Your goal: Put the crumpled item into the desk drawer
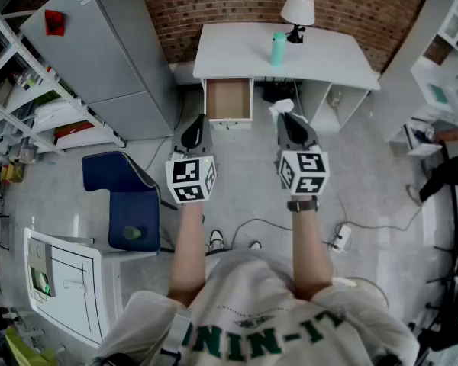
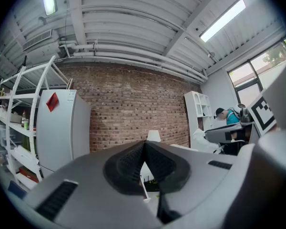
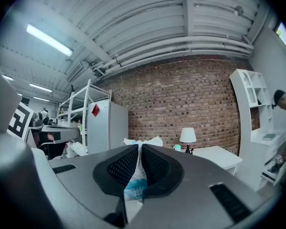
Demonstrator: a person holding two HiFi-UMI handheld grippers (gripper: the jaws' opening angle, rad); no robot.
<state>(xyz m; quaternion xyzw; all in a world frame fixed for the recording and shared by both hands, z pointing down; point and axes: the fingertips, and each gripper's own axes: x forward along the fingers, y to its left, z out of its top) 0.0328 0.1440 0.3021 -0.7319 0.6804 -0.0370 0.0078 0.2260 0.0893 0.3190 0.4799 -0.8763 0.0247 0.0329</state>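
Right hand-held gripper (image 3: 139,149) pinches the crumpled wrapper (image 3: 136,187) near the open drawer (image 1: 227,101), ready for dropping; left hand-held gripper (image 2: 144,151) pressed together, empty.

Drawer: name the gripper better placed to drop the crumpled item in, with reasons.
Right. The right gripper is shut on the crumpled item, near the open drawer; the left gripper is shut and empty.

Wore a white short-sleeved T-shirt (image 1: 275,311) with dark green block lettering (image 1: 259,340) across the chest, low in the head view. Had a dark wristwatch (image 1: 302,204) strapped on the right wrist. Carried a grey left tool (image 1: 192,126) and right tool (image 1: 291,123), both with black ribbed pads (image 3: 157,168) and a white cube (image 1: 191,178) of black square markers.
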